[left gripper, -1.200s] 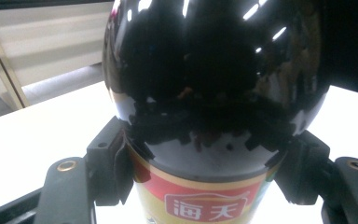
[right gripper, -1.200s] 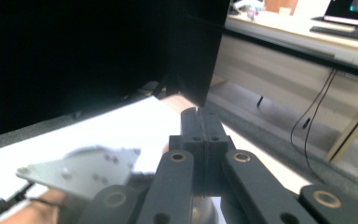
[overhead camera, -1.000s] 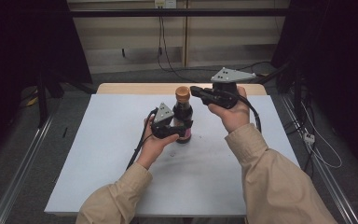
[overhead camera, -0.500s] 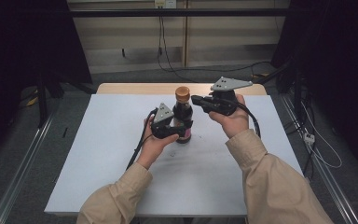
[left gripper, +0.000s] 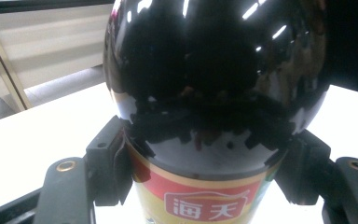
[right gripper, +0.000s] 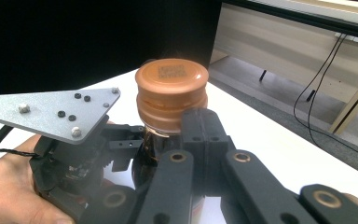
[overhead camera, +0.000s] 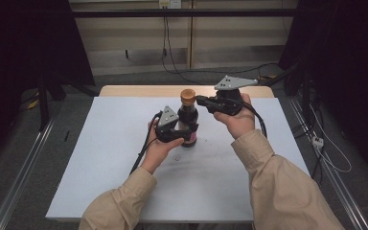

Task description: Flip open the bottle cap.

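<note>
High view: I am steadying the bottle [overhead camera: 189, 125] upright on the table [overhead camera: 100, 158], mid-table, my left gripper [overhead camera: 171, 135] clamping its body. My right gripper [overhead camera: 202, 100], jaws closed together, is nosing at the cap [overhead camera: 188, 96]. I should be widening those jaws, seating them squarely around the cap, then twisting while my left is resisting.

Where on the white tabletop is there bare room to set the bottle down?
Free: the white tabletop left of the left gripper, and the right strip beyond the right gripper. Also the near edge between the sleeves. Crowded: the middle, where both grippers meet the dark sauce bottle.
</note>
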`<state>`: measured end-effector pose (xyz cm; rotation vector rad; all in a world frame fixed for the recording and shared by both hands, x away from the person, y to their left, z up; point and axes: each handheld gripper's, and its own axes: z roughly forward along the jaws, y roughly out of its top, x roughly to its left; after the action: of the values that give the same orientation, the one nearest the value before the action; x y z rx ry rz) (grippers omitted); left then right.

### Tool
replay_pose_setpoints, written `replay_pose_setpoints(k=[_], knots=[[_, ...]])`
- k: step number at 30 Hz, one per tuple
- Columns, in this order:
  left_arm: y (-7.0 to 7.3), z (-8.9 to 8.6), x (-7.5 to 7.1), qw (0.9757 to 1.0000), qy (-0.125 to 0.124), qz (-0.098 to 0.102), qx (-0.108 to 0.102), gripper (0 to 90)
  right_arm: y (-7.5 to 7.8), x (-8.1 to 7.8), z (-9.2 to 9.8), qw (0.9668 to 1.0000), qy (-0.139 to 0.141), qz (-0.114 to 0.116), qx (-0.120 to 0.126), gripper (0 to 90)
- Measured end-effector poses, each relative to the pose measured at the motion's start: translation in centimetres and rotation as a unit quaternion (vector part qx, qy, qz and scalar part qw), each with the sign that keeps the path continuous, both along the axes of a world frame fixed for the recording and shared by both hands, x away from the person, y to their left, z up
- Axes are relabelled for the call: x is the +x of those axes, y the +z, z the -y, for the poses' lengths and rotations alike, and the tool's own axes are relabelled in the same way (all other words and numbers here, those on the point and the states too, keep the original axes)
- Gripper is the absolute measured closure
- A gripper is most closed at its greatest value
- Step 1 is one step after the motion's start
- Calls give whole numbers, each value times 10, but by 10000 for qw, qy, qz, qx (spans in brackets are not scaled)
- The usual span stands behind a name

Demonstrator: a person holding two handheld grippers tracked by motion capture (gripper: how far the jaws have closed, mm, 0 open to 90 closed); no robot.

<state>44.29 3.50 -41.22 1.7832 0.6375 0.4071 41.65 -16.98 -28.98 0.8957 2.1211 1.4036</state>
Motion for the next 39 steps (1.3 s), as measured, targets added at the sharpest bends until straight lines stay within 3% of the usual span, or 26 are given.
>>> replay_pose_setpoints(k=[39], knots=[[0,-1,0,10000,-7,-15,-26,304,7,0,-3,9998,24,41,175,900]])
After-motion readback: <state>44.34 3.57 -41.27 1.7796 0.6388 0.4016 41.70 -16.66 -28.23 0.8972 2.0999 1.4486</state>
